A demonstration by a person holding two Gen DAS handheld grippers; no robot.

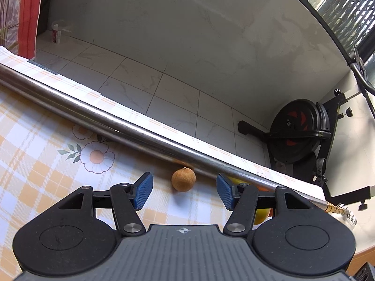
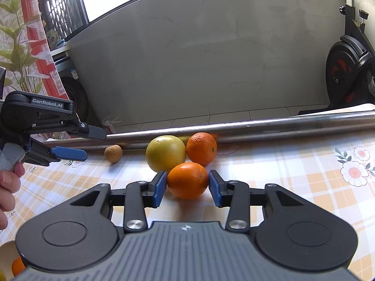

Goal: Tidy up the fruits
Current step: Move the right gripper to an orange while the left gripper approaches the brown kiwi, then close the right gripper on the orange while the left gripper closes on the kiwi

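Note:
My left gripper (image 1: 184,190) is open, with a small brown round fruit (image 1: 183,179) on the table just ahead between its blue pads; nothing is held. A yellow-green fruit (image 1: 261,215) is mostly hidden behind its right finger. My right gripper (image 2: 187,187) has its jaws around an orange (image 2: 187,180) on the table; the pads are at its sides, the left touching, the right close. Behind it lie a large yellow-green citrus (image 2: 166,152) and a second orange (image 2: 201,148). The brown fruit (image 2: 113,153) and my left gripper (image 2: 77,144) show at the left of the right wrist view.
A steel pipe (image 1: 117,121) runs along the table's far edge, right behind the fruits (image 2: 281,127). The table has an orange checked flowered cloth (image 1: 35,164). A pale bowl (image 2: 7,257) with an orange in it sits at bottom left. An exercise bike (image 1: 302,131) stands on the floor beyond.

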